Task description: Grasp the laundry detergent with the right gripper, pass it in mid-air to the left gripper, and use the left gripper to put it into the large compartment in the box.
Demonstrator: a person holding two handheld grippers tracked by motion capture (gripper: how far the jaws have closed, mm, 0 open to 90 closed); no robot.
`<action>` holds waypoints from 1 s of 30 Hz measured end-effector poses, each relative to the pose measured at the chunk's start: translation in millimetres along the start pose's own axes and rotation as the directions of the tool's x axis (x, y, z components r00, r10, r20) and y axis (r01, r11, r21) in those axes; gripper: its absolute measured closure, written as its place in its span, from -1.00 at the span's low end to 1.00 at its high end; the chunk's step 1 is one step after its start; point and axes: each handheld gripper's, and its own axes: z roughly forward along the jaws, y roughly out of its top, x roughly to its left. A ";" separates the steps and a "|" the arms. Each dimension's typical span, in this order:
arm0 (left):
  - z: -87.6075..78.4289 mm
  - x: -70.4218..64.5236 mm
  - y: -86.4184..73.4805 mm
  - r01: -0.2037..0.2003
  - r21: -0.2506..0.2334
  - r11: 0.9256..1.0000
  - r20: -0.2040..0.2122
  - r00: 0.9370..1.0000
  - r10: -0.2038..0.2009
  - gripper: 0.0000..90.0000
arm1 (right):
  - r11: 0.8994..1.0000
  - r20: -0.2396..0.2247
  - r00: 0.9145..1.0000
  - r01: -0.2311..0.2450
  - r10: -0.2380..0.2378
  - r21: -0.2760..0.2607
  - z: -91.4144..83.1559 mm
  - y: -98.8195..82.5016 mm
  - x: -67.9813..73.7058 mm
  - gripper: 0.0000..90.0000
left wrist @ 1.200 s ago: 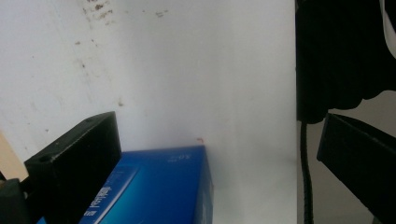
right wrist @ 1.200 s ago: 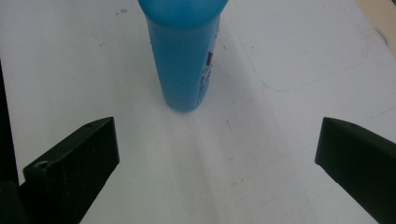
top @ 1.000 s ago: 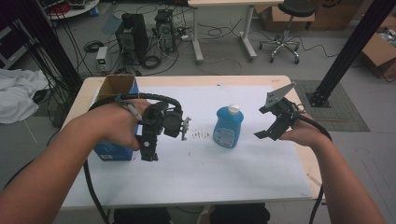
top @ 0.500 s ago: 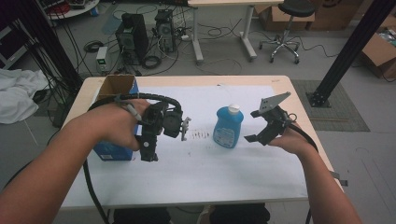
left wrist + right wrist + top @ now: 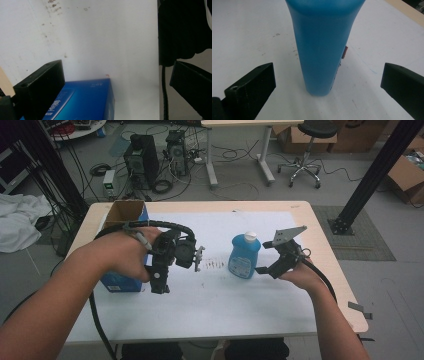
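Note:
A blue bottle (image 5: 243, 257) with a white cap (image 5: 250, 237) stands upright on the white sheet right of the table's middle. My right gripper (image 5: 264, 270) is low beside its right side, open. In the right gripper view the bottle (image 5: 322, 45) stands just ahead of my right gripper (image 5: 328, 88), centred between the two wide-apart jaws and touching neither. My left gripper (image 5: 167, 262) hovers over the table's left part next to a blue box (image 5: 120, 281). In the left gripper view my left gripper (image 5: 115, 92) is open, and the box's corner (image 5: 85, 100) lies below it.
The blue box is open at the top, brown inside (image 5: 125, 212), near the table's left edge. Dark smudges (image 5: 215, 265) mark the sheet left of the bottle. A black post (image 5: 372, 175) rises beyond the right edge; computers (image 5: 142, 155) and a chair (image 5: 305, 150) stand on the floor behind.
My right gripper has come down and left, closing in on the bottle's side. The left gripper and the bottle have stayed put.

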 end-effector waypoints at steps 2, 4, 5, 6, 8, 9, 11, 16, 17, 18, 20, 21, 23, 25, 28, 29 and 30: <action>-0.7 -0.1 0.5 -0.001 0.005 1.000 0.004 1.000 0.001 -0.99 | 1.000 -0.001 1.000 0.000 0.000 -0.011 3.7 -0.7 0.5 -1.00; -0.9 -0.5 0.9 0.003 0.005 1.000 0.009 1.000 -0.003 -0.99 | 1.000 -0.003 1.000 -0.005 0.005 -0.023 8.1 -1.0 0.8 -1.00; -0.8 -0.6 1.3 -0.003 0.001 1.000 0.001 1.000 0.003 -0.99 | 1.000 -0.003 1.000 -0.007 0.007 -0.030 10.3 -1.0 1.2 -1.00; -0.7 -0.8 1.4 -0.003 0.000 1.000 0.001 1.000 0.003 -0.99 | 0.999 -0.007 1.000 -0.007 0.007 -0.036 12.8 -0.9 1.6 -1.00; -1.0 -1.1 1.3 -0.003 0.002 1.000 0.003 1.000 0.003 -0.99 | 0.999 -0.008 1.000 -0.007 0.007 -0.045 17.5 -0.8 2.3 -1.00; -1.2 -1.2 1.1 -0.003 0.003 1.000 0.003 1.000 0.003 -0.99 | 0.999 -0.011 1.000 -0.009 0.009 -0.045 19.6 -0.9 2.5 -1.00; -1.0 -1.4 0.2 -0.002 0.003 1.000 0.005 1.000 0.002 -0.99 | 0.999 -0.008 1.000 -0.009 0.009 -0.053 23.5 -1.3 2.9 -1.00; 0.7 -2.0 -2.4 0.008 0.002 1.000 0.007 1.000 -0.008 -0.99 | 0.996 0.003 1.000 -0.022 0.023 -0.082 30.1 -3.0 3.6 -1.00; 0.4 -1.6 -2.5 0.003 0.006 1.000 0.004 1.000 -0.003 -0.99 | 0.996 0.005 1.000 -0.024 0.024 -0.088 31.2 -3.4 3.5 -1.00; 0.5 -1.6 -2.7 0.004 0.008 1.000 0.006 1.000 -0.004 -0.99 | 0.995 0.006 1.000 -0.026 0.026 -0.097 32.4 -3.8 3.4 -1.00; 1.1 -2.1 -3.2 0.011 0.003 1.000 0.009 1.000 -0.011 -0.99 | 0.993 0.016 0.999 -0.026 0.028 -0.114 34.0 -4.6 3.8 -1.00; 1.0 -2.1 -3.3 0.011 0.005 1.000 0.010 1.000 -0.011 -0.99 | 0.992 0.017 0.999 -0.027 0.029 -0.122 34.9 -5.0 4.1 -1.00; 0.9 -2.1 -3.4 0.010 0.004 1.000 0.009 1.000 -0.010 -0.99 | 0.991 0.023 0.999 -0.028 0.031 -0.132 36.7 -5.8 4.7 -1.00; 0.7 -2.1 -3.6 0.004 0.004 1.000 0.003 1.000 -0.004 -0.99 | 0.989 0.034 0.999 -0.021 0.026 -0.146 38.7 -6.9 6.0 -1.00; 0.7 -2.5 -4.5 0.012 0.005 1.000 0.008 1.000 -0.012 -0.99 | 0.984 0.034 0.999 -0.027 0.034 -0.178 41.7 -7.8 6.0 -1.00; 0.6 -2.2 -4.8 0.005 0.004 1.000 0.001 1.000 -0.005 -0.99 | 0.983 0.037 0.999 -0.028 0.036 -0.182 42.5 -7.7 6.2 -1.00; 0.6 -2.1 -5.3 0.006 0.004 1.000 0.000 1.000 -0.006 -0.99 | 0.982 0.039 0.998 -0.033 0.041 -0.186 43.6 -7.6 6.6 -1.00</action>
